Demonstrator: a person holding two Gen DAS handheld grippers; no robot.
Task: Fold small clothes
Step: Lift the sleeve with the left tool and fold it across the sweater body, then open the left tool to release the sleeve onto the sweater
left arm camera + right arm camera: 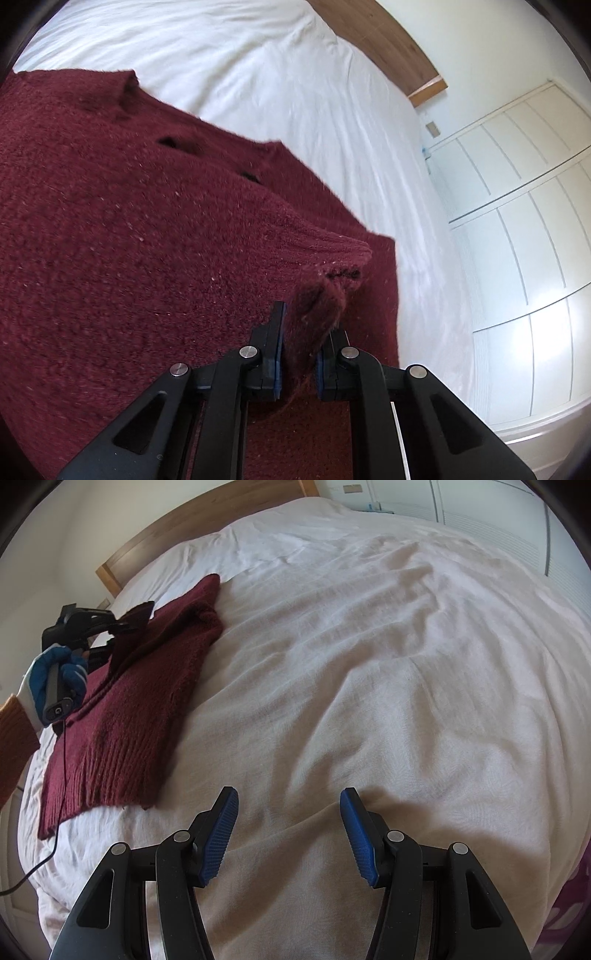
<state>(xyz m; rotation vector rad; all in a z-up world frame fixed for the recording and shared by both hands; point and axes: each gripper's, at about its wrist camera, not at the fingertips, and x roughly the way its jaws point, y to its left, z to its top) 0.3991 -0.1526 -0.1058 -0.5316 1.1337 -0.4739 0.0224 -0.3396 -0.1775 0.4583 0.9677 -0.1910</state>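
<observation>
A dark red knitted sweater (pixel 129 229) lies spread on the white bed sheet (pixel 295 74). My left gripper (pixel 308 325) is shut on the sweater's ribbed sleeve cuff (pixel 317 306) and holds it lifted above the sweater's body. In the right wrist view the sweater (pixel 140 686) lies at the left of the bed, with the left gripper (pixel 125 624) over its far part. My right gripper (pixel 289 801) is open and empty, low over the bare sheet (pixel 369 683), well to the right of the sweater.
A wooden headboard (pixel 192 520) runs along the far end of the bed. White wardrobe doors (pixel 517 203) stand beside the bed. A black cable (pixel 59 786) hangs from the left gripper across the sweater's hem.
</observation>
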